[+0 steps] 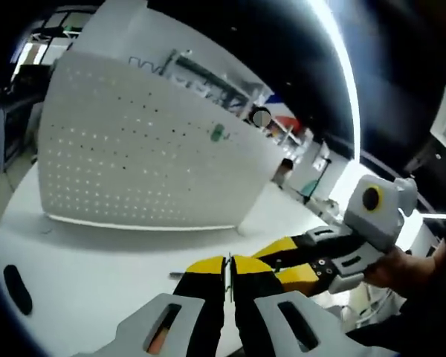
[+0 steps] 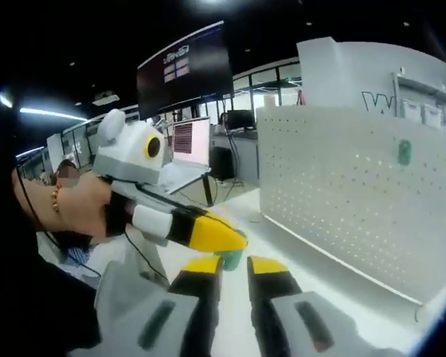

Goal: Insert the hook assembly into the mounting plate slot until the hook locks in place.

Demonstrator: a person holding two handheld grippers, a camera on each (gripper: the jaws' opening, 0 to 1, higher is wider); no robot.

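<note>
Here, left tongs (image 1: pixel 230 266) nearly closed

White table (image 1: pixel 97 268), upright perforated white panel (image 1: pixel 134 160) standing on it (small green piece on its face), dark oval object (image 1: pixel 17 288) near table edge

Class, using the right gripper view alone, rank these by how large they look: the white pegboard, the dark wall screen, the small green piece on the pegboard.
1. White pegboard: largest.
2. Dark wall screen: clearly smaller here, though it hangs farther back, so its true size is unsure.
3. Small green piece: smallest by far.
</note>
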